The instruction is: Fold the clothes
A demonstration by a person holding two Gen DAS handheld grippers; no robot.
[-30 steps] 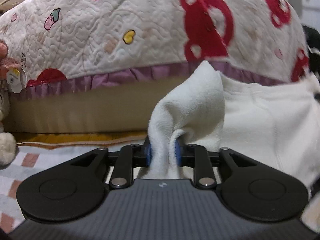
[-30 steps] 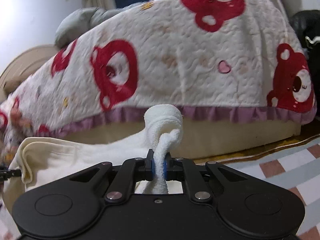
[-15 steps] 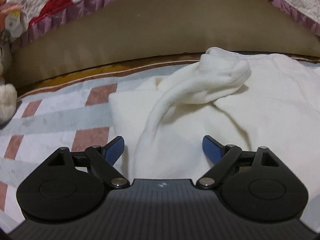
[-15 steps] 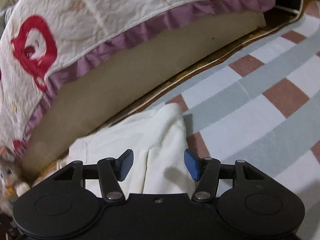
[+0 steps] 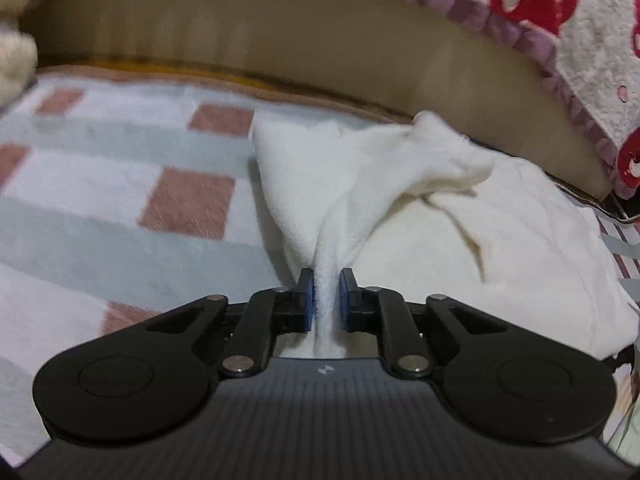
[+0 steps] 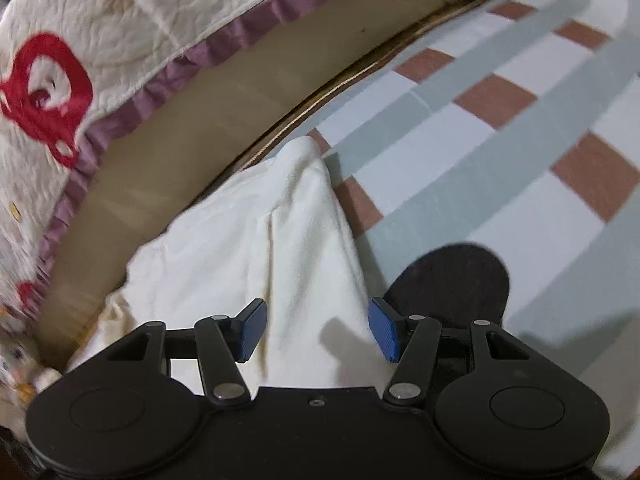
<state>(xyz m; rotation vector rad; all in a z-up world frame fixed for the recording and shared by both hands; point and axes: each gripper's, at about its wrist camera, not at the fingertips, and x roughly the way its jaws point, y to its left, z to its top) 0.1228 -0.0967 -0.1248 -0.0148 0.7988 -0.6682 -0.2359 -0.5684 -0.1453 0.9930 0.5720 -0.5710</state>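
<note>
A cream-white fleece garment [image 5: 460,216] lies on a checked blanket [image 5: 120,184] beside a bed base. My left gripper [image 5: 326,298] is shut on a pinched ridge of the garment's near edge, and the cloth rises from the jaws toward a bunched fold [image 5: 440,160]. In the right wrist view the same garment [image 6: 280,232] lies flat under my right gripper [image 6: 316,330], which is open with its blue pads [image 6: 382,332] apart above the cloth and nothing between them.
A quilted bedspread with red bears and a purple frill [image 6: 120,40] hangs over the tan bed base [image 5: 280,40] just behind the garment. A plush toy [image 5: 12,56] sits at the far left. A dark round object [image 6: 460,280] lies on the blanket beside my right gripper.
Both grippers let go of the raised garment and dropped low over it. Since half a second ago my left gripper has shut on the garment's edge; the right stays open.
</note>
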